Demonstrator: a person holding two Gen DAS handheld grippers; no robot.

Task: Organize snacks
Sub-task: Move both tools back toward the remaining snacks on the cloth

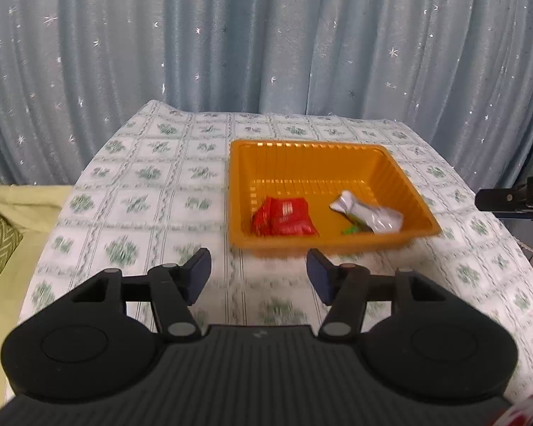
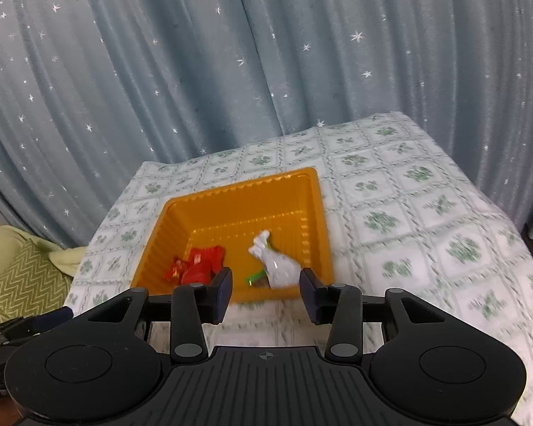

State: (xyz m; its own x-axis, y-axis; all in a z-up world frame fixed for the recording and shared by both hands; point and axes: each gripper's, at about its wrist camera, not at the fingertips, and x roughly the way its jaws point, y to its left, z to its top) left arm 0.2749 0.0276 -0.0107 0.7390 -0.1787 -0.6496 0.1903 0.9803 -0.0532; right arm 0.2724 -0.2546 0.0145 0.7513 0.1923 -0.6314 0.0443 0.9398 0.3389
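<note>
A ribbed orange plastic basket point(image 1: 391, 167) is seen on the floral checked tablecloth point(image 1: 142, 184) — crinkled red packets point(image 1: 284, 216) and a glossy white wrapper point(image 1: 369, 213) lie inside. Left gripper point(image 1: 258, 277) and right gripper point(image 2: 265, 294) are released, nothing clasped.

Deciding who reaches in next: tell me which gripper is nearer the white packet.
Right. The right gripper hangs open at the basket's near rim, just short of the white packet. The left gripper is open too, farther back over the tablecloth, left of it.

Each black claw point(image 1: 258, 272) has ribbed housing, grey pivot screws, navy pads point(image 2: 223, 293).
</note>
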